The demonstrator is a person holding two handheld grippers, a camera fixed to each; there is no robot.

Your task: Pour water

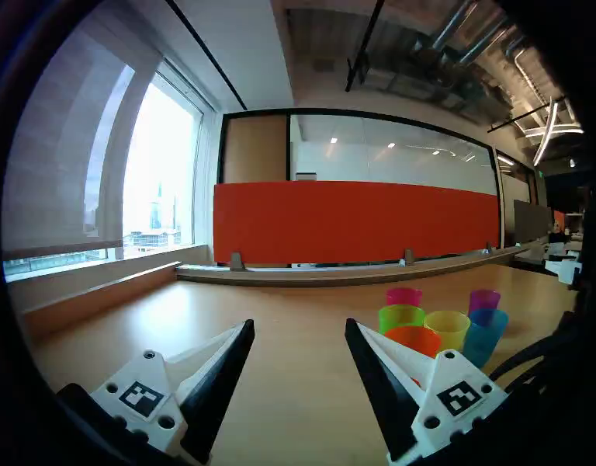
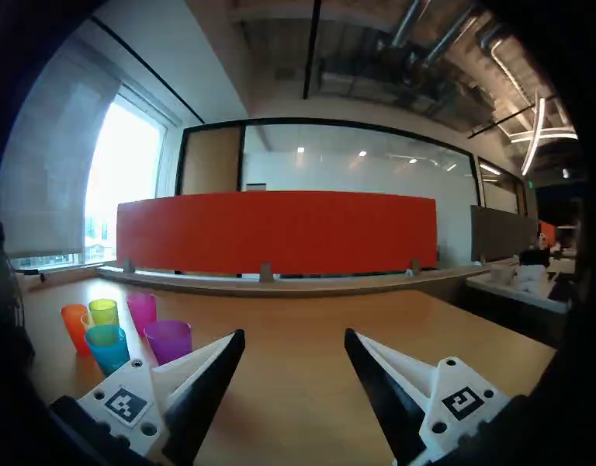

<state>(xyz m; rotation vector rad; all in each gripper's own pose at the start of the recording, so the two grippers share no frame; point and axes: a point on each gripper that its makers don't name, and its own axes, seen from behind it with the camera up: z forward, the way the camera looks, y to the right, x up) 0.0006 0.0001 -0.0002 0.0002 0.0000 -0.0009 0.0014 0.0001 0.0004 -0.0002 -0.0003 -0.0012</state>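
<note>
Cups [image 1: 438, 322], in the left gripper view, cluster on the wooden table [image 1: 220, 299] right of your wide, empty left gripper [image 1: 299, 323], an orange partition [image 1: 352, 221] behind; the right gripper view puts them left of your equally wide right gripper [image 2: 294, 334].

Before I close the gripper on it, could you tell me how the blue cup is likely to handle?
The blue cup looks like thin translucent plastic, so it is probably light and slightly squashy under a firm grip. Its smooth, tapered wall may be slippery. It stands close to the purple cup, so a push would likely knock that one.
</note>
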